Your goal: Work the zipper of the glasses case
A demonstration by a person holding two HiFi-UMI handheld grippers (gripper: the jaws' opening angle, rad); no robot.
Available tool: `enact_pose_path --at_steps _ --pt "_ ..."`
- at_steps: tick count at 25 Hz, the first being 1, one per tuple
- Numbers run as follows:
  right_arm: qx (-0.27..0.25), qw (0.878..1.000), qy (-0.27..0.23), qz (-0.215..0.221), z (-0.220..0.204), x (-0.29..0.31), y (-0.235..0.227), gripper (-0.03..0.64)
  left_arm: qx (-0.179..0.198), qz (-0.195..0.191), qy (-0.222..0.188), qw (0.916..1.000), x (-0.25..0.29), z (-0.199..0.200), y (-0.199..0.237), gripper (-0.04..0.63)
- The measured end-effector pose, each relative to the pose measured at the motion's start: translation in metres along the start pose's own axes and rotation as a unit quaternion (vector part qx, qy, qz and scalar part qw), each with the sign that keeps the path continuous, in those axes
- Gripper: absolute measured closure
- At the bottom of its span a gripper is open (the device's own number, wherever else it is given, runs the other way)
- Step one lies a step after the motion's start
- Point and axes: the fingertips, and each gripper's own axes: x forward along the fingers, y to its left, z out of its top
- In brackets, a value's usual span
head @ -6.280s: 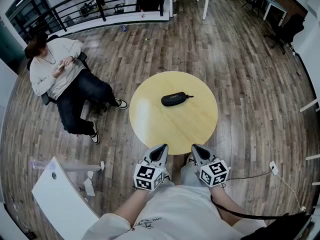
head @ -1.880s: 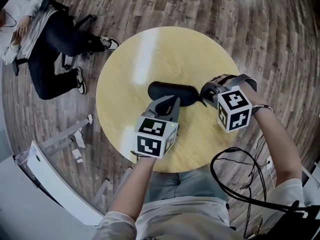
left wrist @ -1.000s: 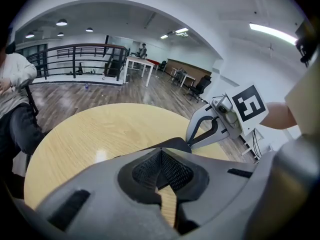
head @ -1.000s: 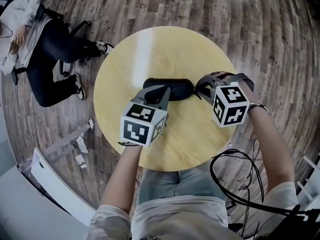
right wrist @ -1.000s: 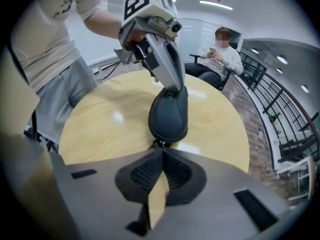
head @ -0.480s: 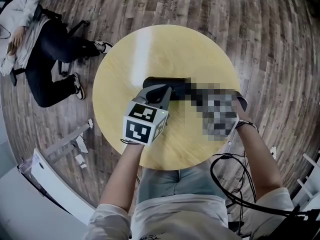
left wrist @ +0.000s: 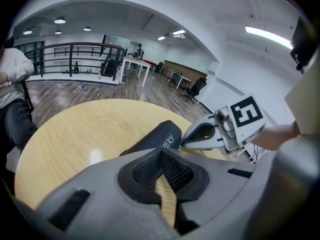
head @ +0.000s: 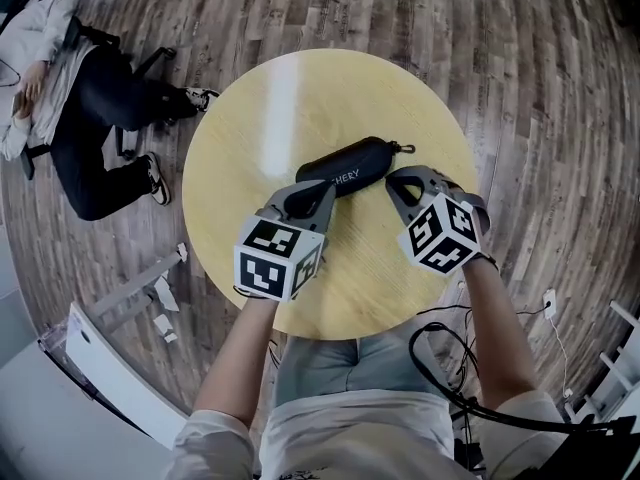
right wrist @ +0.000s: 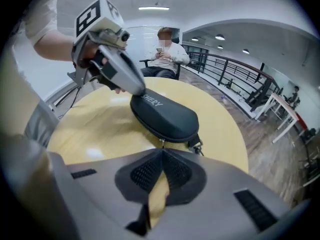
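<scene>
Black glasses case (head: pixel 350 168) lies tilted mid-frame on the round tabletop (head: pixel 300 88). Left gripper (head: pixel 322 188) and right gripper (head: pixel 394 181) are both pinched closed, nothing clearly held, tips at the case's near edge.

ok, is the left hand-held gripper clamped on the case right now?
No, the left hand-held gripper has its jaws together on nothing, and the glasses case lies just beyond their tips.

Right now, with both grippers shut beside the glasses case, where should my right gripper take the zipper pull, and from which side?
Take the small zipper pull, which hangs off the seam of the glasses case near its rounded end, just ahead of the right gripper. Come in from the person's side, low over the table, jaws opened first, closing across the thin tab.
</scene>
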Motion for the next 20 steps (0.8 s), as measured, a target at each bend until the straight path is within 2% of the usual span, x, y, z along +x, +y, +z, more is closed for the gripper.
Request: enact_pose_path --at_steps 4,6,8,12,20 --pt "-0.054 0.998 -0.017 -0.012 0.005 0.003 -0.03 0.617 -0.006 0.0 -0.011 0.9999 -0.006 0.003 -0.009 0.589" --pt "-0.076 0.997 -0.03 -0.009 0.012 0.005 -0.036 0.617 0.013 0.025 -0.024 0.9993 -0.009 0.016 0.0 0.589" --pt "-0.089 0.995 -0.04 -0.01 0.018 0.009 -0.04 0.617 0.034 0.042 -0.015 0.9984 -0.006 0.02 0.011 0.589" --pt "-0.089 0.995 -0.041 -0.002 0.024 0.017 -0.04 0.617 0.034 0.025 0.014 0.999 0.006 0.01 0.01 0.589" --pt "-0.052 0.997 -0.044 0.024 0.028 0.016 0.009 0.617 0.031 0.029 -0.004 0.9991 0.007 0.008 0.005 0.589"
